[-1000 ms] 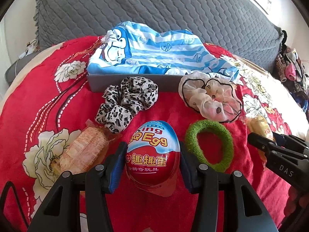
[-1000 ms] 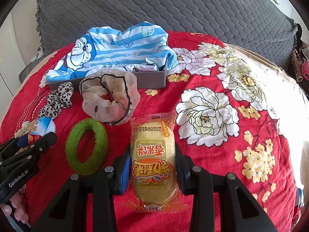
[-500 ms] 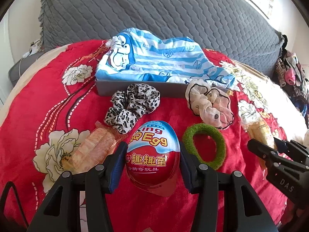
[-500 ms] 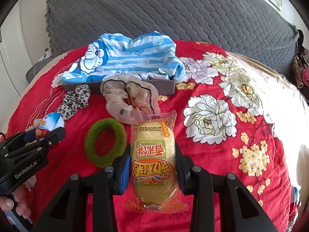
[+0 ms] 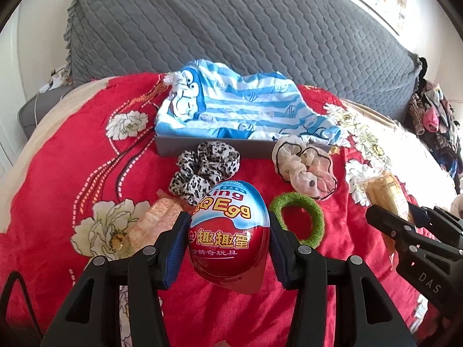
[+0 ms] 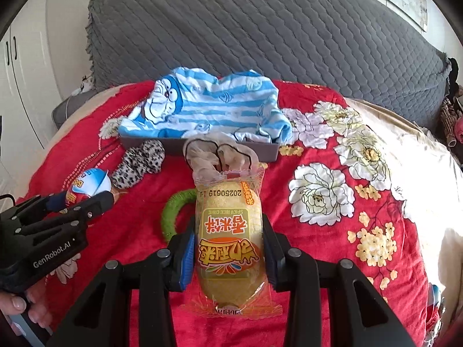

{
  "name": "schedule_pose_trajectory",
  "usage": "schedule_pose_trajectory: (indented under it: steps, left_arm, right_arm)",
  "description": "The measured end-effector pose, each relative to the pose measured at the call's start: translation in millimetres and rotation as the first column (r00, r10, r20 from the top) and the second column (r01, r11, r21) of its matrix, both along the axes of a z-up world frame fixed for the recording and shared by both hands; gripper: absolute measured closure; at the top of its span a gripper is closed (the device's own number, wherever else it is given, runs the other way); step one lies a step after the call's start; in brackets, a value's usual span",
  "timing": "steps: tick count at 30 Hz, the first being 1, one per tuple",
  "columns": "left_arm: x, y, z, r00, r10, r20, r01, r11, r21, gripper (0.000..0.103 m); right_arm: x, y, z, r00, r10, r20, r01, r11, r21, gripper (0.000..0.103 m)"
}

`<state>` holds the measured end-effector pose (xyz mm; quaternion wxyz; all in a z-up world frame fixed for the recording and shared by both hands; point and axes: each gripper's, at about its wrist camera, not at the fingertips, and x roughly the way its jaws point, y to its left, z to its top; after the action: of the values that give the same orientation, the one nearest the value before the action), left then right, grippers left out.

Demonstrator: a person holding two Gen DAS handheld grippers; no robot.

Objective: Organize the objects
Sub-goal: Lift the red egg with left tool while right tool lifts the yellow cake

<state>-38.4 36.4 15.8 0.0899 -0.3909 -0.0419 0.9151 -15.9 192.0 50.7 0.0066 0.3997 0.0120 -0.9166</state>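
My left gripper (image 5: 228, 248) is shut on a red and blue toy egg (image 5: 230, 231) and holds it above the red floral blanket (image 5: 72, 179). My right gripper (image 6: 228, 248) is shut on a yellow rice cake packet (image 6: 228, 231), also lifted. A grey tray (image 5: 208, 146) draped with a blue striped cloth (image 5: 240, 110) stands further back. A leopard scrunchie (image 5: 202, 170), a cream scrunchie (image 5: 306, 167), a green hair ring (image 5: 315, 222) and an orange snack packet (image 5: 156, 222) lie on the blanket in front of the tray.
A grey quilted cushion (image 5: 231, 34) rises behind the tray. Loose clothes (image 5: 434, 118) are piled at the far right. A white cupboard (image 6: 17, 66) stands to the left. The right gripper shows at the right edge of the left wrist view (image 5: 411, 231).
Both grippers have risen and drawn back with their loads, so the tray and scrunchies look smaller and further away. Nothing on the blanket has moved.
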Motion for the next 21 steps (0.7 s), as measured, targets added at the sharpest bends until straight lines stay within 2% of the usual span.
schedule_pose_trajectory:
  steps: [21]
  left_arm:
    - [16.3, 6.2, 53.1, 0.997, 0.015, -0.077, -0.013, 1.000, 0.017, 0.050]
  right_arm:
    - [19.3, -1.5, 55.3, 0.994, 0.003, -0.109, -0.004, 1.000, -0.012, 0.064]
